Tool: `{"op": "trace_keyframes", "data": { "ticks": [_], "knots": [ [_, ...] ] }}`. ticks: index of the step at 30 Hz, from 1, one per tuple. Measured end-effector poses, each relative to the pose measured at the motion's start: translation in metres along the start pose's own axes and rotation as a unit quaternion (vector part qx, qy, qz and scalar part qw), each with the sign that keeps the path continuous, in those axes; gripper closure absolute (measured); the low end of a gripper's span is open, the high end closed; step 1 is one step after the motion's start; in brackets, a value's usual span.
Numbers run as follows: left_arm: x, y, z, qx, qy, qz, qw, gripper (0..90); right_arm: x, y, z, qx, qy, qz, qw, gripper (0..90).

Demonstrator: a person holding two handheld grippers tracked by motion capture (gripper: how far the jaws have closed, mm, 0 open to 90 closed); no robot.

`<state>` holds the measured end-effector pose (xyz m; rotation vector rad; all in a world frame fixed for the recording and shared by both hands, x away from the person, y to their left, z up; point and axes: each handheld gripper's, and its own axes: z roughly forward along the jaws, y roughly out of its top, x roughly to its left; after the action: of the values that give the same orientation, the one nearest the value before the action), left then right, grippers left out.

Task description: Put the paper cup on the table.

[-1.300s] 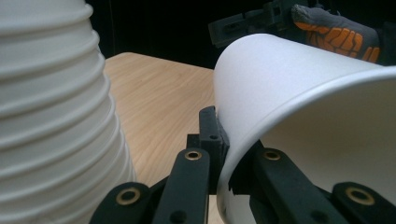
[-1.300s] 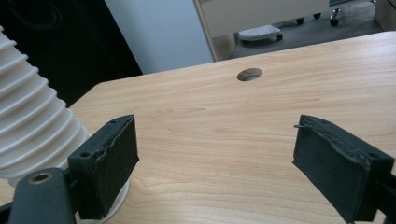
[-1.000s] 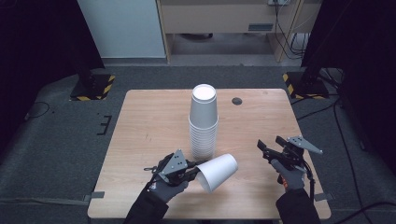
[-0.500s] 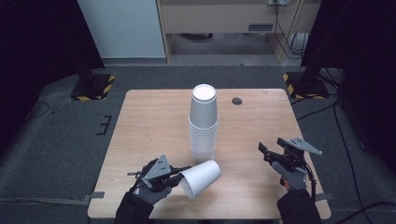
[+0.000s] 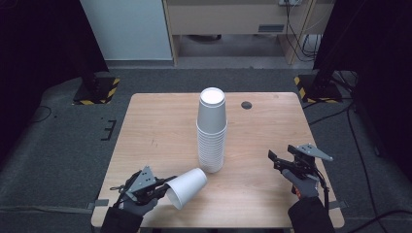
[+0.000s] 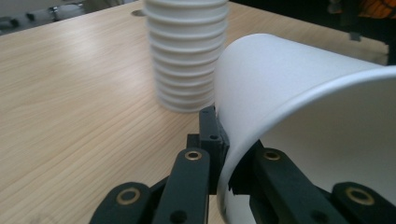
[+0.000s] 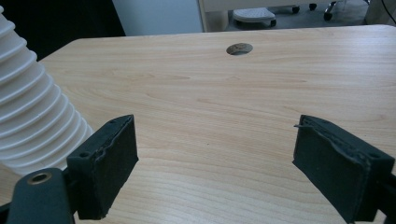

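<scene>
High view: near the bench's [image 5: 160, 121] front-left corner, the left gripper [image 5: 163, 186] jaws clench the rim of a white paper cup [image 5: 187, 187], held on its side. A tall cup stack [image 5: 212, 131] stands mid-bench. By the front-right edge, the right gripper [image 5: 276, 160] jaws gape, holding nothing.

I am finding no words, labels, brands or numbers to read anywhere. The white cup [image 5: 187, 187] that I am gripping by its rim is plain, and so is the stack of cups [image 5: 212, 130] just beyond it. The only signs are the yellow-and-black hazard stripes [image 5: 98, 91] showing on the floor left of the table [image 5: 145, 126].
</scene>
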<state>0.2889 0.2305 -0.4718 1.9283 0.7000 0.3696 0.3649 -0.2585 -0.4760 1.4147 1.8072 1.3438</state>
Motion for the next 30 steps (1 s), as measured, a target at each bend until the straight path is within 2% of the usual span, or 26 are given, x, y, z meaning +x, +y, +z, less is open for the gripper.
{"op": "trace_keyframes", "data": {
  "ticks": [4, 5, 6, 7, 8, 9, 10, 11, 13, 14, 15, 16, 17, 19, 20, 22, 23, 24, 25, 26, 28, 29, 30],
  "knots": [
    [0.016, -0.009, -0.023, 0.005, 0.044, -0.026, 0.9987, 86.6, 0.000, -0.002, 0.001, 0.003, 0.000, -0.001, 1.0000, 13.6],
    [0.019, -0.009, -0.026, 0.004, 0.053, -0.034, 0.9980, 86.6, -0.001, -0.002, 0.002, 0.005, -0.002, -0.002, 1.0000, 13.7],
    [0.019, -0.009, -0.026, 0.004, 0.053, -0.034, 0.9980, 86.6, -0.002, -0.003, 0.003, 0.009, -0.003, -0.003, 1.0000, 13.6],
    [0.024, -0.009, -0.030, 0.007, 0.069, -0.042, 0.9967, 86.6, -0.003, -0.003, 0.003, 0.009, -0.004, -0.002, 0.9999, 13.6],
    [0.024, -0.009, -0.030, 0.007, 0.069, -0.042, 0.9967, 86.6, -0.003, -0.003, 0.003, 0.009, -0.004, -0.002, 0.9999, 13.6],
    [0.031, -0.009, -0.032, 0.008, 0.087, -0.058, 0.9945, 86.6, -0.005, -0.004, 0.004, 0.014, -0.008, -0.003, 0.9999, 13.7],
    [0.031, -0.009, -0.032, 0.008, 0.087, -0.058, 0.9945, 86.6, -0.005, -0.004, 0.004, 0.014, -0.008, -0.003, 0.9999, 13.7],
    [0.035, -0.008, -0.034, 0.008, 0.099, -0.067, 0.9928, 86.6, -0.005, -0.005, 0.004, 0.014, -0.009, -0.004, 0.9999, 13.6],
    [0.040, -0.007, -0.035, 0.013, 0.112, -0.073, 0.9909, 86.6, -0.008, -0.008, 0.006, 0.024, -0.016, -0.009, 0.9996, 13.7],
    [0.044, -0.007, -0.037, 0.017, 0.124, -0.079, 0.9890, 86.6, -0.008, -0.008, 0.006, 0.024, -0.016, -0.009, 0.9996, 13.7],
    [0.049, -0.006, -0.039, 0.024, 0.138, -0.085, 0.9866, 86.6, -0.011, -0.010, 0.009, 0.035, -0.022, -0.017, 0.9990, 13.8],
    [0.049, -0.006, -0.039, 0.024, 0.138, -0.085, 0.9866, 86.6, -0.011, -0.010, 0.009, 0.035, -0.022, -0.017, 0.9990, 13.8],
    [0.053, -0.005, -0.041, 0.028, 0.146, -0.088, 0.9849, 86.6, -0.011, -0.011, 0.010, 0.038, -0.022, -0.020, 0.9988, 13.8],
    [0.058, -0.004, -0.044, 0.038, 0.159, -0.093, 0.9820, 86.6, -0.013, -0.015, 0.013, 0.055, -0.027, -0.033, 0.9976, 13.8],
    [0.064, -0.003, -0.047, 0.049, 0.170, -0.101, 0.9791, 86.6, -0.015, -0.019, 0.016, 0.071, -0.029, -0.037, 0.9964, 13.8],
    [0.068, -0.001, -0.049, 0.059, 0.180, -0.104, 0.9763, 86.7, -0.017, -0.022, 0.019, 0.086, -0.031, -0.038, 0.9951, 13.7],
    [0.071, -0.001, -0.050, 0.065, 0.183, -0.108, 0.9750, 86.6, -0.018, -0.024, 0.020, 0.095, -0.033, -0.044, 0.9939, 13.6],
    [0.071, -0.001, -0.050, 0.065, 0.183, -0.108, 0.9750, 86.7, -0.018, -0.026, 0.022, 0.102, -0.035, -0.047, 0.9930, 13.6],
    [0.075, 0.001, -0.052, 0.077, 0.187, -0.115, 0.9726, 86.7, -0.019, -0.027, 0.024, 0.109, -0.037, -0.055, 0.9918, 13.5],
    [0.075, 0.001, -0.052, 0.077, 0.187, -0.115, 0.9726, 86.6, -0.019, -0.028, 0.025, 0.114, -0.037, -0.054, 0.9913, 13.5],
    [0.079, 0.003, -0.053, 0.088, 0.188, -0.123, 0.9704, 86.7, -0.019, -0.029, 0.026, 0.120, -0.035, -0.054, 0.9906, 13.5],
    [0.081, 0.004, -0.054, 0.095, 0.188, -0.129, 0.9689, 86.7, -0.019, -0.030, 0.027, 0.122, -0.034, -0.055, 0.9904, 13.5],
    [0.085, 0.006, -0.053, 0.111, 0.189, -0.135, 0.9661, 86.7, -0.018, -0.032, 0.028, 0.128, -0.032, -0.059, 0.9895, 13.6]
  ]
}}
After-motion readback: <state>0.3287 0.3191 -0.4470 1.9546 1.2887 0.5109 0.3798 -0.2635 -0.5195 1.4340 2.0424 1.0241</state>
